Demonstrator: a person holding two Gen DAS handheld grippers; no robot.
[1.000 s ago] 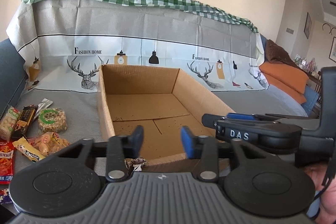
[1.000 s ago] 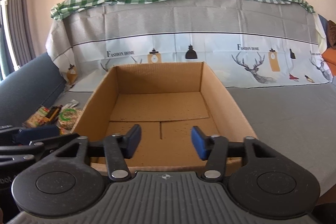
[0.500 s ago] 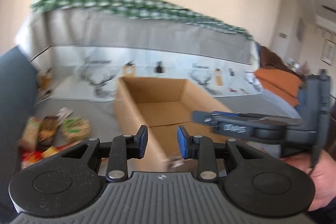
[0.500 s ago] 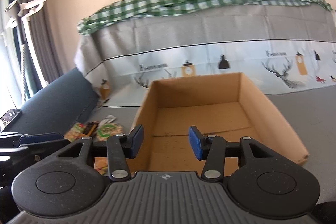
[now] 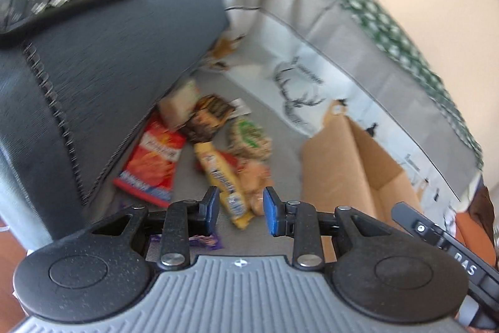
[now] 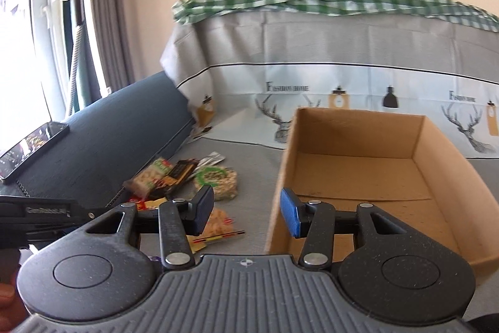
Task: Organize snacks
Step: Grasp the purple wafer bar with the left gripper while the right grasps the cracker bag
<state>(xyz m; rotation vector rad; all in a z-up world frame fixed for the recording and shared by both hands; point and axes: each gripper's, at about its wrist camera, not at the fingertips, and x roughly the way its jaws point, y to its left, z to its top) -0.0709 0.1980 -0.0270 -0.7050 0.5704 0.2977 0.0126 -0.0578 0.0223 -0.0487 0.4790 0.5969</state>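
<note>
Grey sofa cushions [image 6: 255, 158] draped with a deer-print cover [image 6: 343, 83] fill our view, and on them sits the open cardboard box [image 6: 436, 164], its floor bare, so we judge the sorting has hardly begun. All the snacks [image 5: 215, 145] lie in a heap on the seat between the sofa arm and the box: a red chip bag [image 5: 152, 158], a round green-labelled cake [image 6: 216, 178], a yellow bar [image 5: 221, 180] and more. Our left gripper [image 5: 238, 208] hangs over that heap, jaws moderately apart and empty; our right gripper [image 6: 246, 213] is open wider, empty too, near the box's left wall. A second ago both faced the box squarely; since then we have swung left toward the snacks.
</note>
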